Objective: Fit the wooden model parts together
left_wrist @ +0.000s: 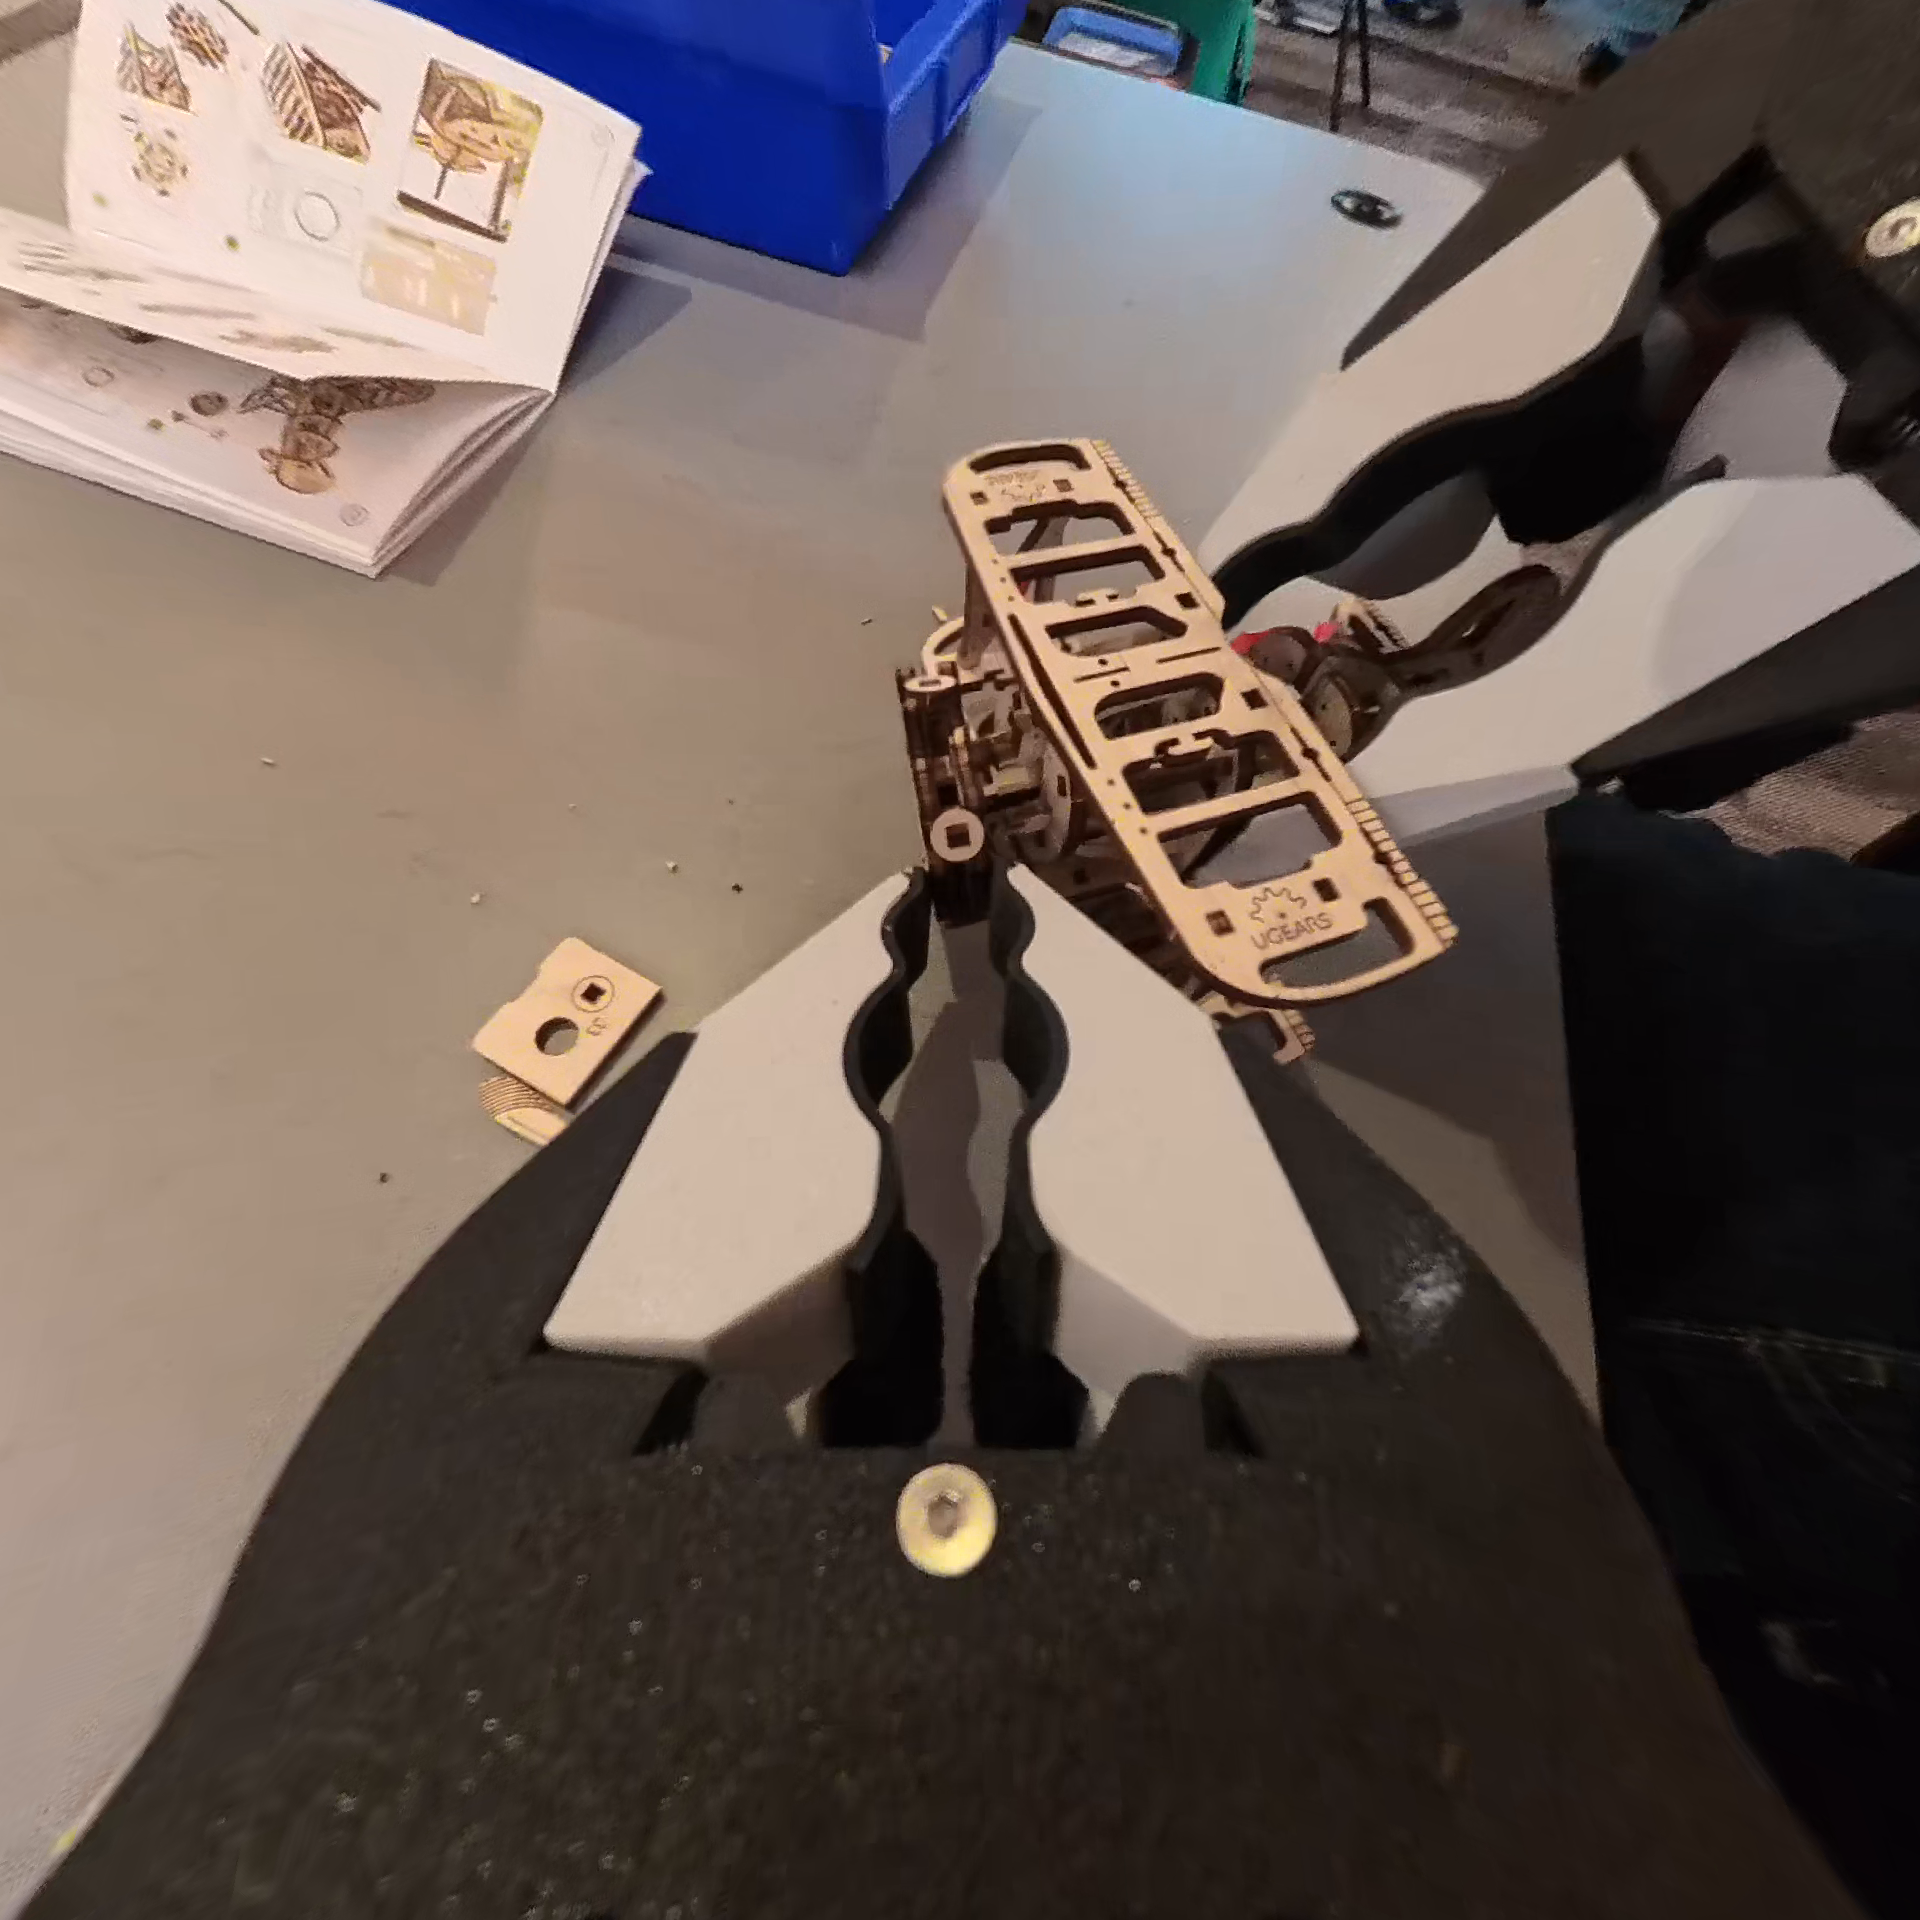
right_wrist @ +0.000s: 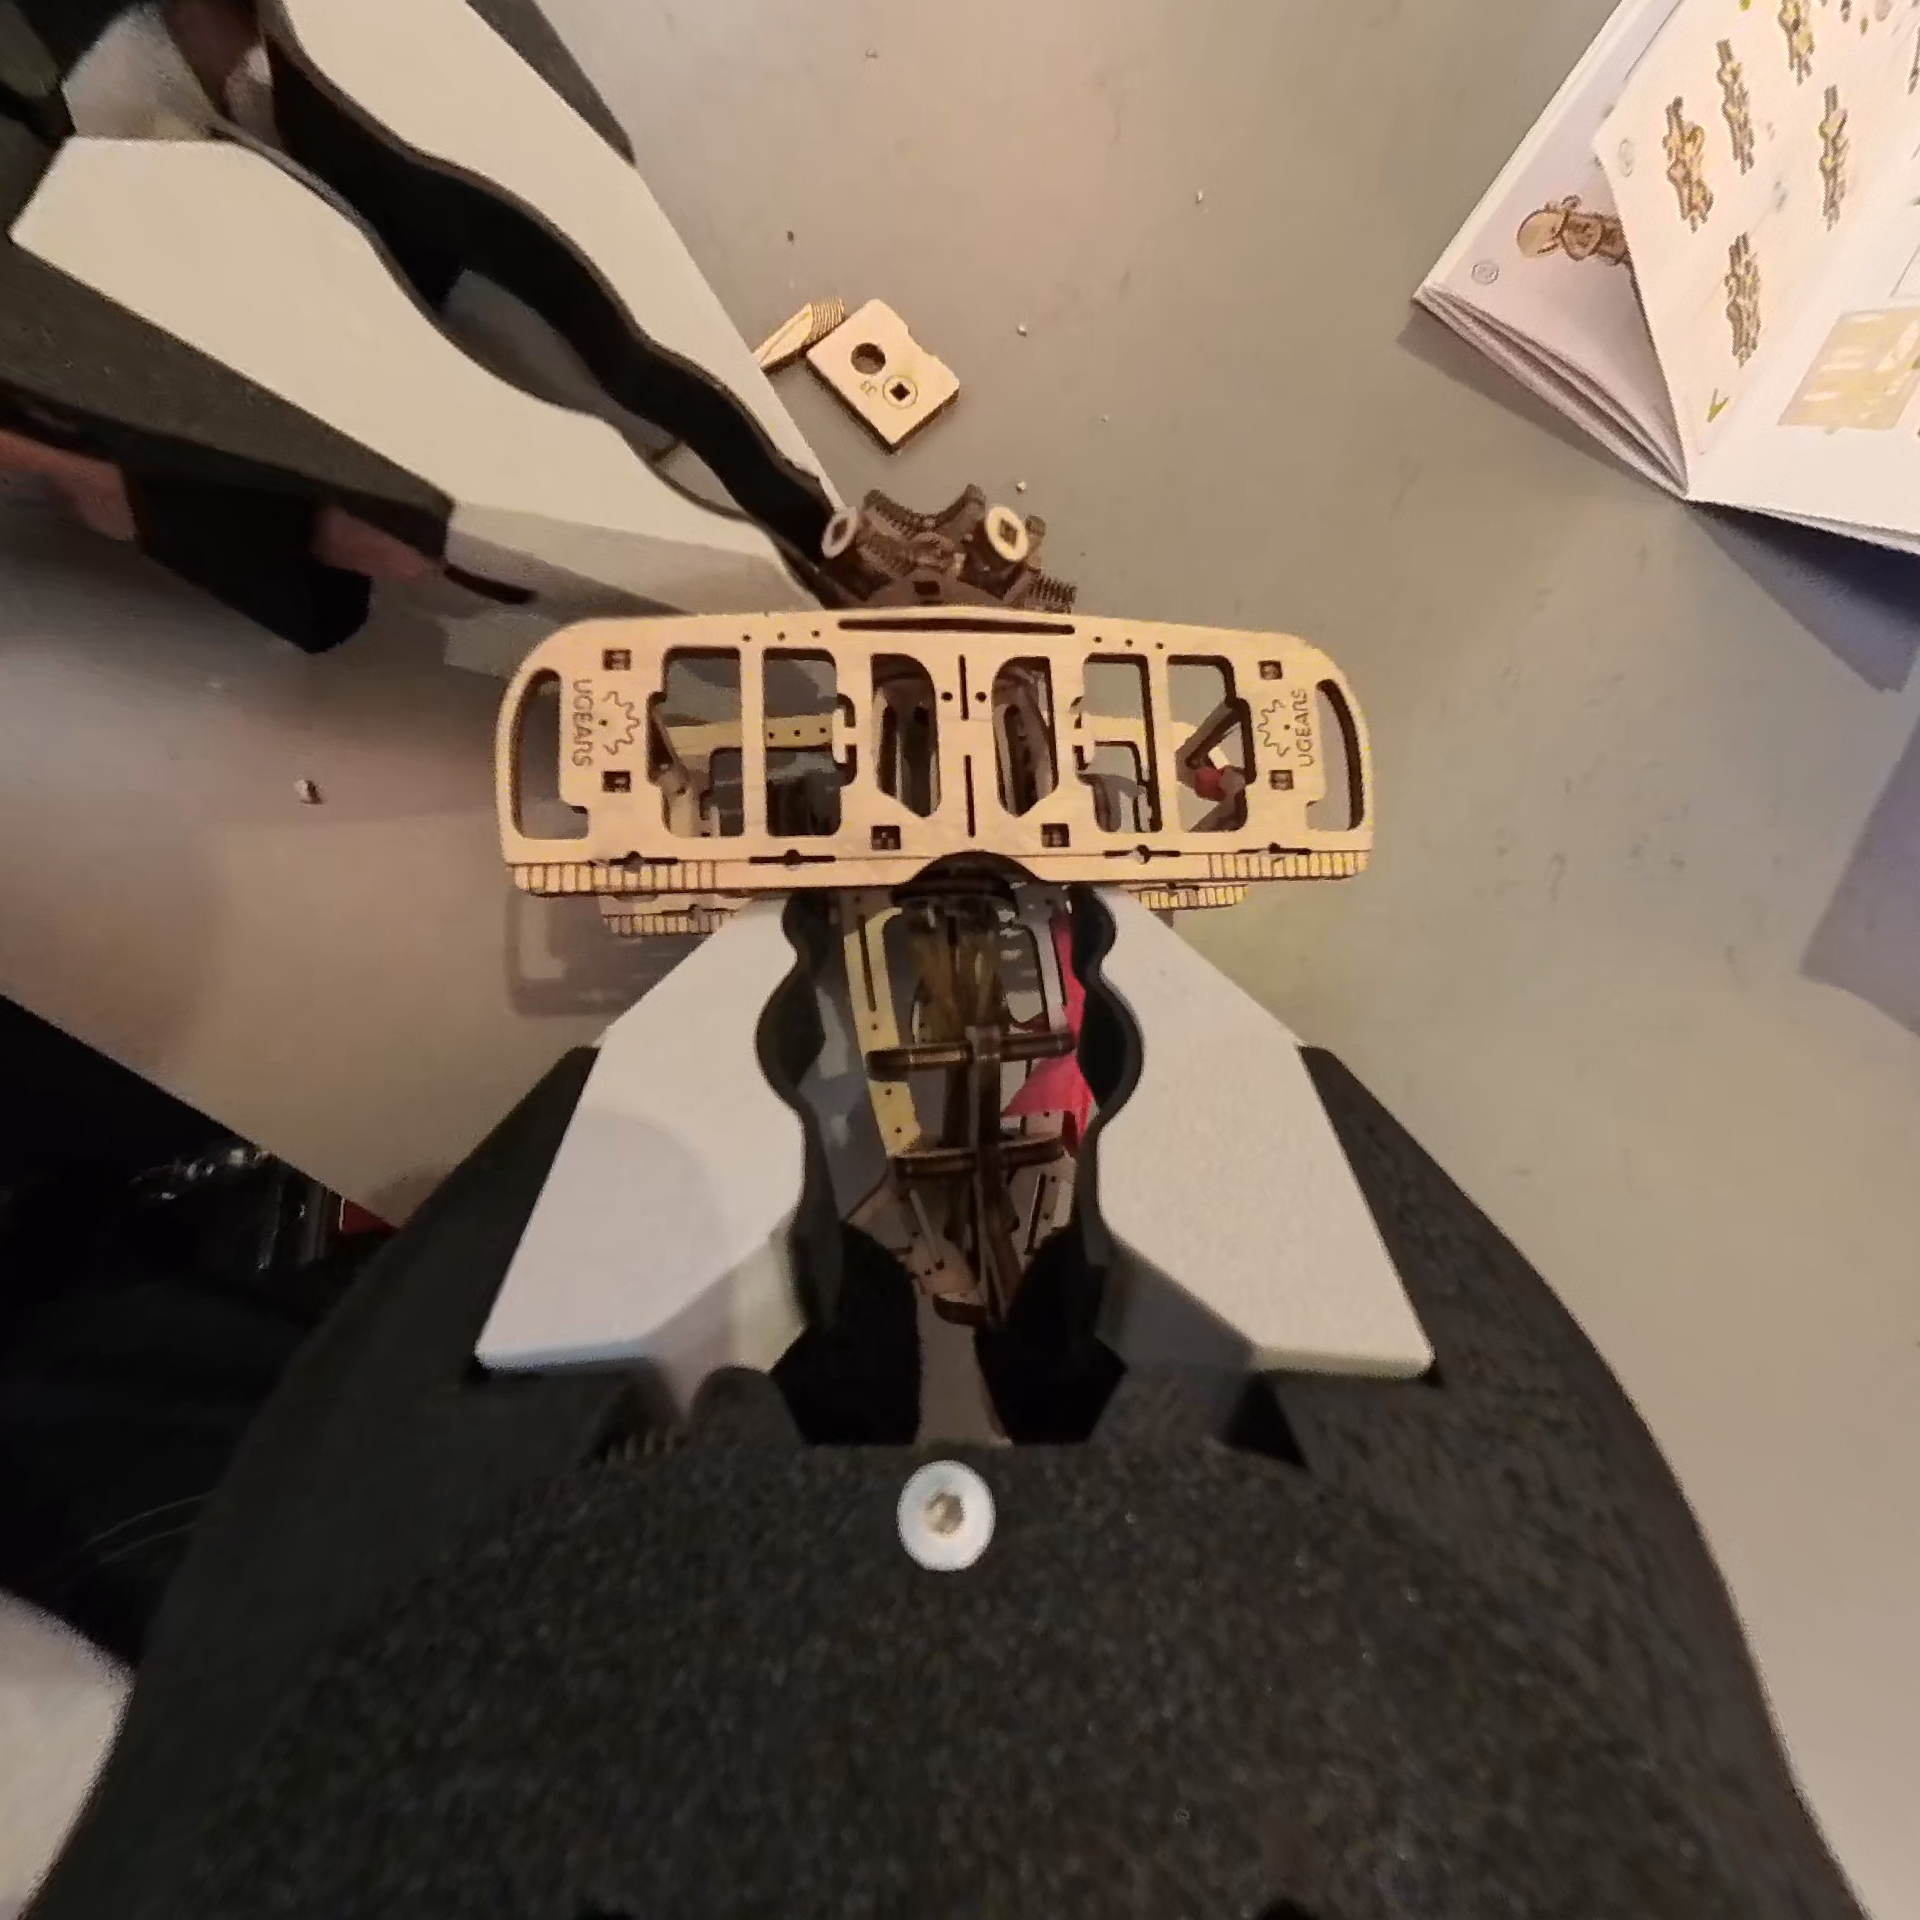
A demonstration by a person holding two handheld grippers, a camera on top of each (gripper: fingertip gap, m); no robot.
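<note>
A wooden biplane model (left_wrist: 1195,707) is held in the air over the grey table (left_wrist: 312,831). My right gripper (right_wrist: 951,925) is shut on its fuselage (right_wrist: 966,1091), behind the top wing (right_wrist: 935,748). In the left wrist view the right gripper (left_wrist: 1299,665) reaches in from the upper right. My left gripper (left_wrist: 961,899) is closed on a dark ribbed engine cylinder (left_wrist: 958,831) at the model's nose. In the right wrist view the left gripper (right_wrist: 821,520) comes from the upper left to the engine (right_wrist: 925,551).
A loose flat wooden piece with two holes (left_wrist: 569,1018) (right_wrist: 883,374) lies on the table beside a small ribbed piece (left_wrist: 525,1112) (right_wrist: 800,332). An open instruction booklet (left_wrist: 291,260) (right_wrist: 1714,260) and a blue bin (left_wrist: 790,114) sit farther back. A person's dark trousers (left_wrist: 1766,1143) are at the right.
</note>
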